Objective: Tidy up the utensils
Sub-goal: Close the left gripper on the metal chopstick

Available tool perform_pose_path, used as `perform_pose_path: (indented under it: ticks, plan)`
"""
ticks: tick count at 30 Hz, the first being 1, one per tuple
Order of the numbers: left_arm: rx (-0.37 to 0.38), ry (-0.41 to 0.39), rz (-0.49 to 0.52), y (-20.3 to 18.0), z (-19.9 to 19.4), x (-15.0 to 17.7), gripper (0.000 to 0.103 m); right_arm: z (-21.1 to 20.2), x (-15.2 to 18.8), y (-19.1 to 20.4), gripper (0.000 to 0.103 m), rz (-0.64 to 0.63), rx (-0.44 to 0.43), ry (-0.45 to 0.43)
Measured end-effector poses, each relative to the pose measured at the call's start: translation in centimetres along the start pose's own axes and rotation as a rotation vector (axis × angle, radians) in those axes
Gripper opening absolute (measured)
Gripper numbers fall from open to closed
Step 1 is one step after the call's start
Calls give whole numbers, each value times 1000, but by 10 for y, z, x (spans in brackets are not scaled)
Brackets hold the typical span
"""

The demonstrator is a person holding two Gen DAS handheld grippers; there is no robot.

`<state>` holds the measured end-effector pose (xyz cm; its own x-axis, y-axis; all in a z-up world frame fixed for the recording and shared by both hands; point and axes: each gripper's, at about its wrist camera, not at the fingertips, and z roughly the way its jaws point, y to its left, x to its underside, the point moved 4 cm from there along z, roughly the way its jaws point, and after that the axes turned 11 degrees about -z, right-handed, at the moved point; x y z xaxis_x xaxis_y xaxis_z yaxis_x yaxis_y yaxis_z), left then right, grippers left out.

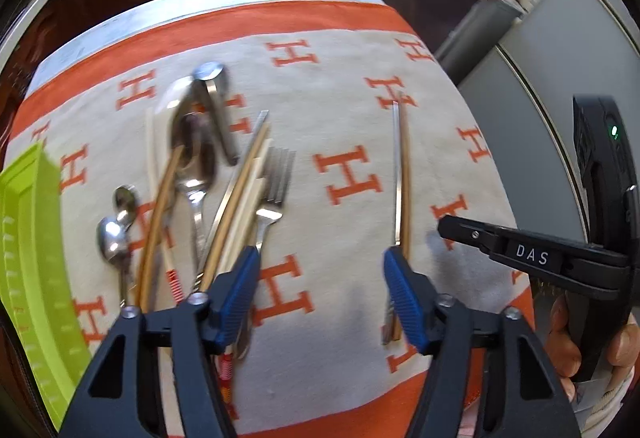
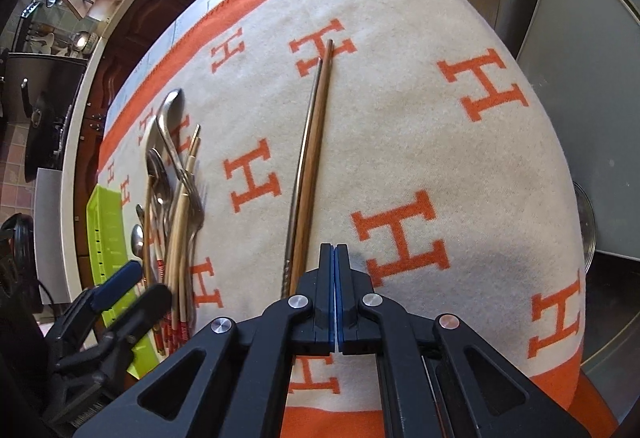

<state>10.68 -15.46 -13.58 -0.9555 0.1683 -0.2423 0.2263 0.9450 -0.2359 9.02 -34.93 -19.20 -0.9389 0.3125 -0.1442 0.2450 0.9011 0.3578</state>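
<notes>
**Sorting the chopsticks, pair set aside**

Two chopsticks (image 2: 310,158), one metal, one wood, lie side by side mid-cloth, well apart from the heap of spoons, fork and chopsticks (image 1: 208,182) beside the green tray (image 1: 32,258). My left gripper (image 1: 322,278) hangs half-spread and empty between heap and pair. Right gripper (image 2: 335,262) pressed together, nothing pinched. Next, I judge: pick one piece off the tangled heap cleanly.
</notes>
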Motion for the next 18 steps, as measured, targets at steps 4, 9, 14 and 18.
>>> perform_pose_path:
  ticks: [4, 9, 14, 18]
  plan:
    - [9, 92, 62, -24, 32, -5, 19, -6, -1, -4, 0, 23, -19, -7]
    - [62, 184, 64, -38, 60, -10, 15, -10, 4, -14, 1, 46, -27, -14]
    - [56, 200, 69, -44, 72, -14, 15, -14, 7, -20, 1, 55, -31, -26]
    - [63, 220, 55, -48, 75, -17, 15, -15, 8, -21, 1, 53, -37, -30]
